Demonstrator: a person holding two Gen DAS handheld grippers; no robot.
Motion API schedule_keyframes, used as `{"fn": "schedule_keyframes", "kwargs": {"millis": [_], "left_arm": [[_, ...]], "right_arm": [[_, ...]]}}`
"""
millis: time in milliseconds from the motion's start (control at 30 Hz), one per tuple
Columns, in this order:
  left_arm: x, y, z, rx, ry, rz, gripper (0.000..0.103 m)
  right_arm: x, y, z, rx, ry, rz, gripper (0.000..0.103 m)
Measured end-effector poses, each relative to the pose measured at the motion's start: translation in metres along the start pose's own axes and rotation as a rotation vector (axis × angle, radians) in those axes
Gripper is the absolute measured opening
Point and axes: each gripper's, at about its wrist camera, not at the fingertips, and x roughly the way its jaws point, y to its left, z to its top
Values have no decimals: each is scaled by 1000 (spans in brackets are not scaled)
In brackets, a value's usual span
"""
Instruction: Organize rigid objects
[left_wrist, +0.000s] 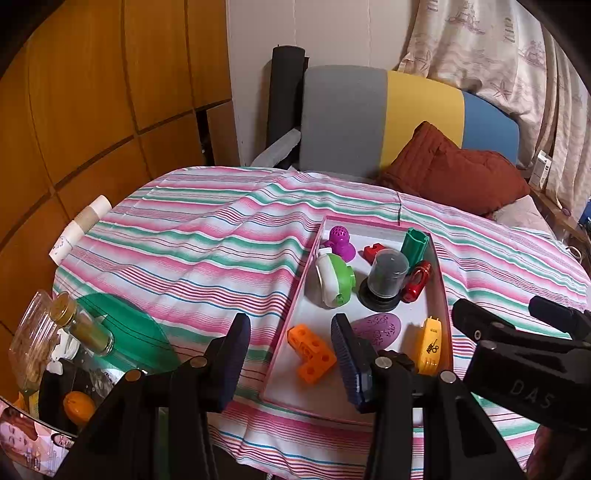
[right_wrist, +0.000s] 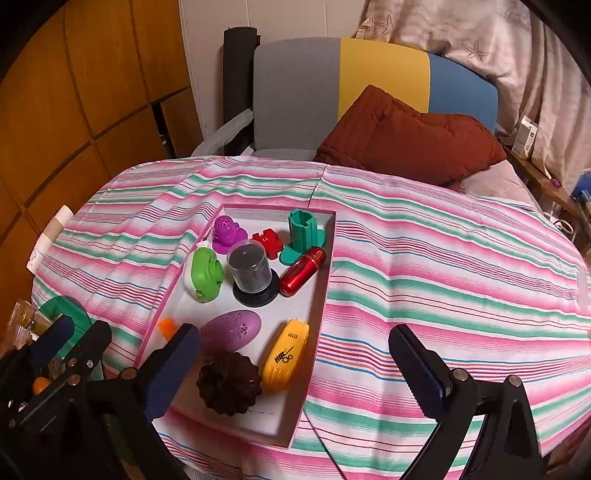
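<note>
Striped bedspread (right_wrist: 424, 266) under pink tray (right_wrist: 321, 295) (wood-panelled room); both hand-held grippers (left_wrist: 291, 354) (right_wrist: 295, 373) agape, empty.

A: What's blocked in the right wrist view?
B: The orange block (right_wrist: 167, 328) shows only 1 corner behind the right gripper's (right_wrist: 295, 369) finger (right_wrist: 173, 365).
A: And the left wrist view?
B: The brown ridged piece (right_wrist: 228, 384) is entirely hidden there.

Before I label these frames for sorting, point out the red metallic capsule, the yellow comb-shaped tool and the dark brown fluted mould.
red metallic capsule (right_wrist: 303, 271), right wrist view, middle of its shiny body.
yellow comb-shaped tool (right_wrist: 284, 356), right wrist view, by its black logo.
dark brown fluted mould (right_wrist: 228, 382), right wrist view, its ridged top.
</note>
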Motion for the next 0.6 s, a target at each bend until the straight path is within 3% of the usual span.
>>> {"fn": "schedule_keyframes", "kwargs": {"millis": [167,600], "left_arm": [[2,2,0,-4,-3,29,45],[-1,-8,0,24,-30,14,45]], "right_arm": [[1,0,0,2,2,-1,103],[4,-3,-1,14,9,4,103]]}}
